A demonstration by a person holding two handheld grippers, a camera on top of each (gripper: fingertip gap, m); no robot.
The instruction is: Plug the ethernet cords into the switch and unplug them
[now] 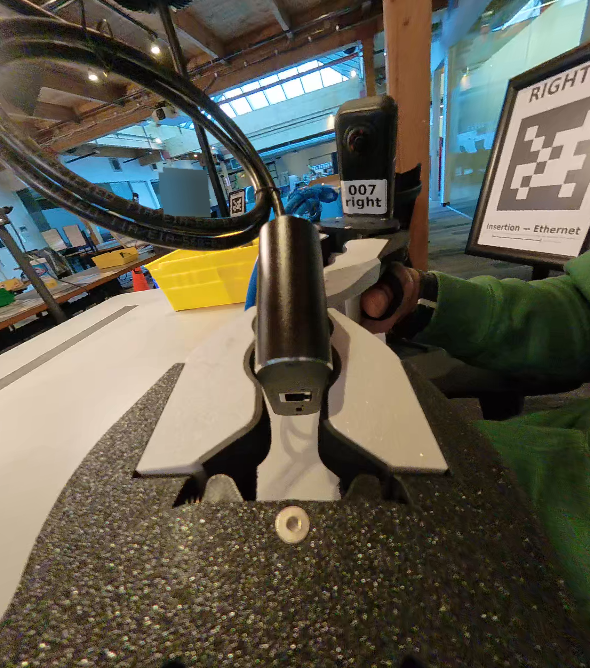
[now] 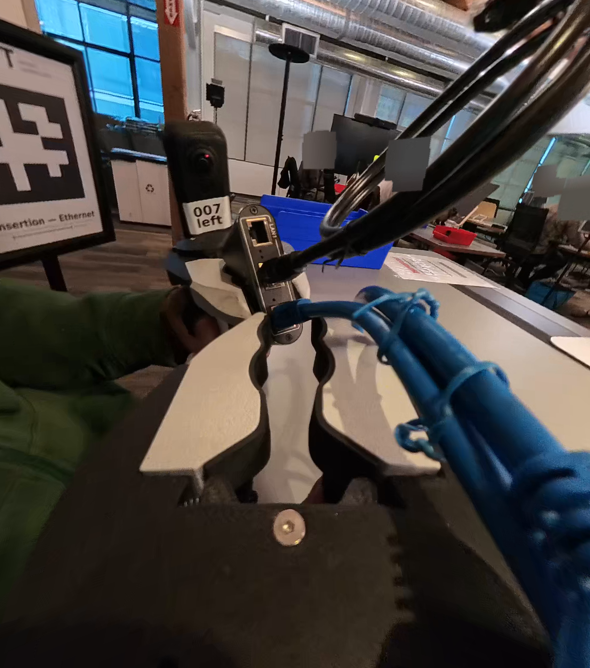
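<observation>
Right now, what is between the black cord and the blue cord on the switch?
The right wrist view shows it: on the switch, one small port lies between the black cord and the blue cord. It looks empty.

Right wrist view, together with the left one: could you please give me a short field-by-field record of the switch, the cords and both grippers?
switch: black, clamped between the fingers of the left gripper
top port: empty
black cord: plugged in below the top port, loops upward
blue cord: plugged in near the switch's lower end, bundled with ties
right gripper: fingertips flank the blue cord's plug; grip cannot be told
table: grey, beneath both grippers
</observation>
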